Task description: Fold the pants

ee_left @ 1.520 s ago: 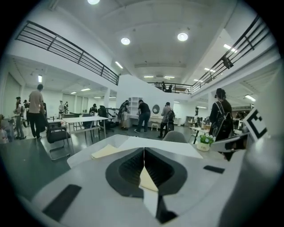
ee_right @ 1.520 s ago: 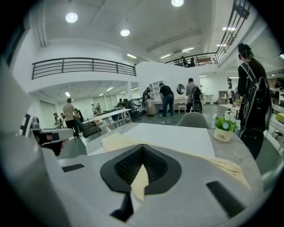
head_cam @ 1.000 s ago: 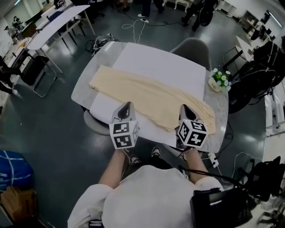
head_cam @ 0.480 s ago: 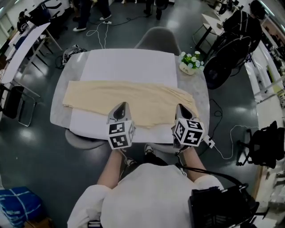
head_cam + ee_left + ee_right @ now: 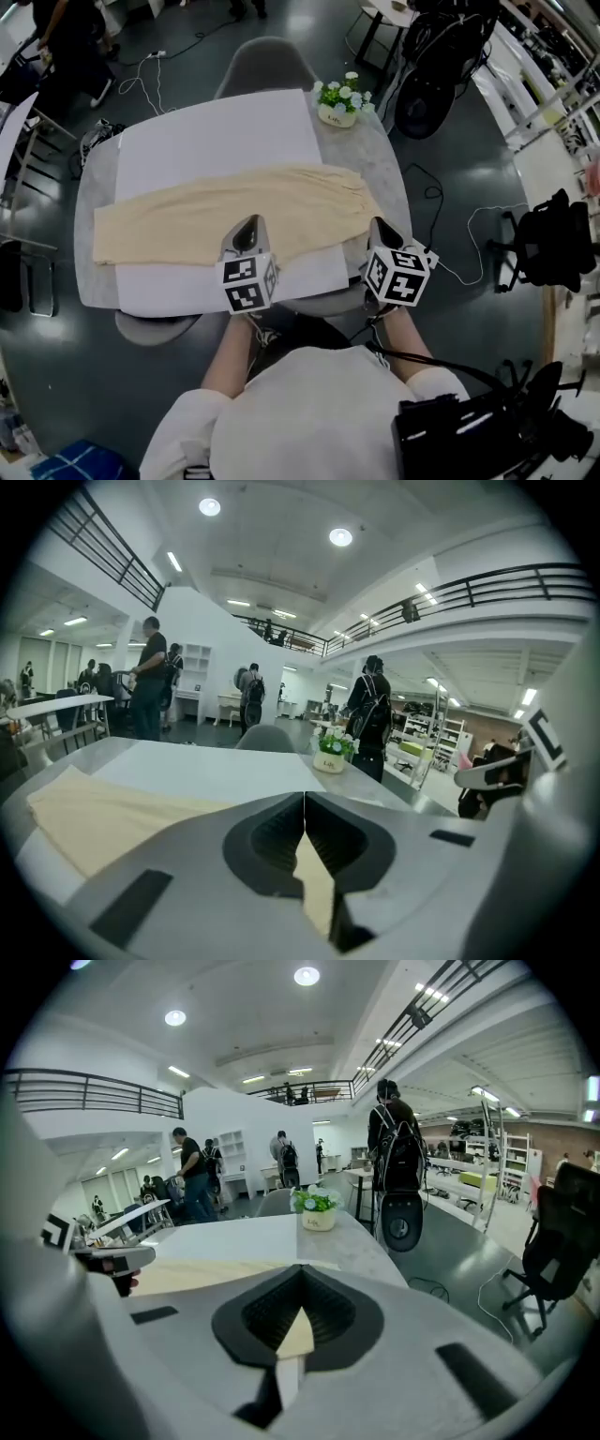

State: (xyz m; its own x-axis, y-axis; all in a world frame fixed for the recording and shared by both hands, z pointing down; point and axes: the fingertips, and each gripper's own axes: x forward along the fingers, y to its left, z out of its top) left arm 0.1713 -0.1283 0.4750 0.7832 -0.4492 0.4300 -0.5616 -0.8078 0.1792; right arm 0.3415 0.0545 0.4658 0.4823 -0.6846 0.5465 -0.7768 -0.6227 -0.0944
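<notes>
My left gripper (image 5: pixel 248 223) and right gripper (image 5: pixel 378 225) both have their jaws pressed together, gripping nothing. Just ahead of and below them, the pants (image 5: pixel 216 217) lie stretched full length across the tabletop (image 5: pixel 377 169), wider end nearer my right jaws. No crosswise fold shows yet, so I judge the folding is all to come.

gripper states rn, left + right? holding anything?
Left gripper: closed, holding nothing; the pants lie beneath it, not gripped.
Right gripper: closed, holding nothing.
</notes>
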